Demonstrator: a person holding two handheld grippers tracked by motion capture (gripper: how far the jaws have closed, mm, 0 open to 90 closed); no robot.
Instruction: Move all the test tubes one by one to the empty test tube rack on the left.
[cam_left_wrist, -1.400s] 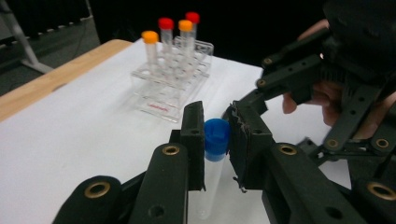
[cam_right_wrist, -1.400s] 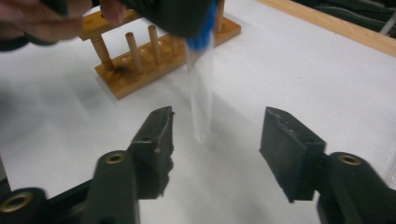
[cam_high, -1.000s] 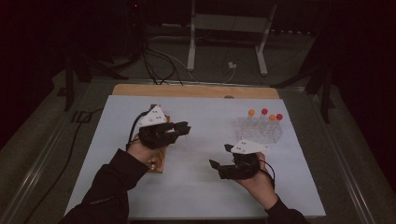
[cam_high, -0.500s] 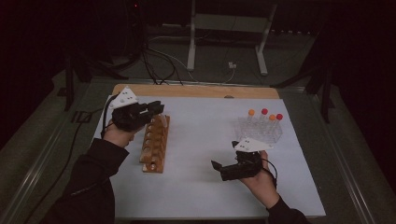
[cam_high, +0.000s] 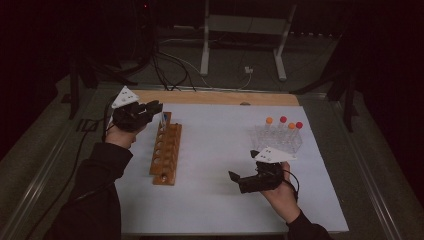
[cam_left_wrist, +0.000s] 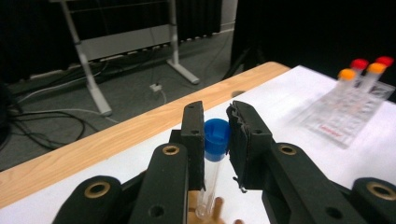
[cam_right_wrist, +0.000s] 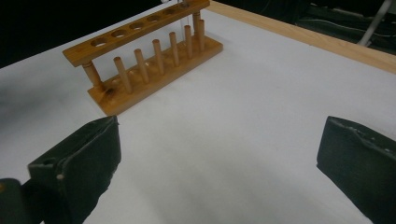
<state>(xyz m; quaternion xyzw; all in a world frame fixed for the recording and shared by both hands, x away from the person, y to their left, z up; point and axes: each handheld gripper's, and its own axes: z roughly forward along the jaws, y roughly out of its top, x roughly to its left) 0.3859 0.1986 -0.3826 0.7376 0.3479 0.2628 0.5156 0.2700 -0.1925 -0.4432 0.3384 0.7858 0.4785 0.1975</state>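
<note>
Holding blue-capped tube (cam_left_wrist: 215, 154) in clamped left gripper (cam_left_wrist: 215, 140) over rack's (cam_high: 166, 150) far end; right gripper (cam_right_wrist: 219, 154) hanging wide open, empty. Risking missing the hole, tipping the rack.

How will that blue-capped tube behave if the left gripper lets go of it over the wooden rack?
The blue-capped tube looks thin, clear and smooth, so probably light and slippery between the left gripper pads. It is round, so it would likely roll on the table. Seated in the wooden rack, it should stay upright.

A lab: wooden test-tube rack (cam_high: 166, 150) and capped tubes (cam_high: 283, 128) on a table (cam_high: 215, 200).
</note>
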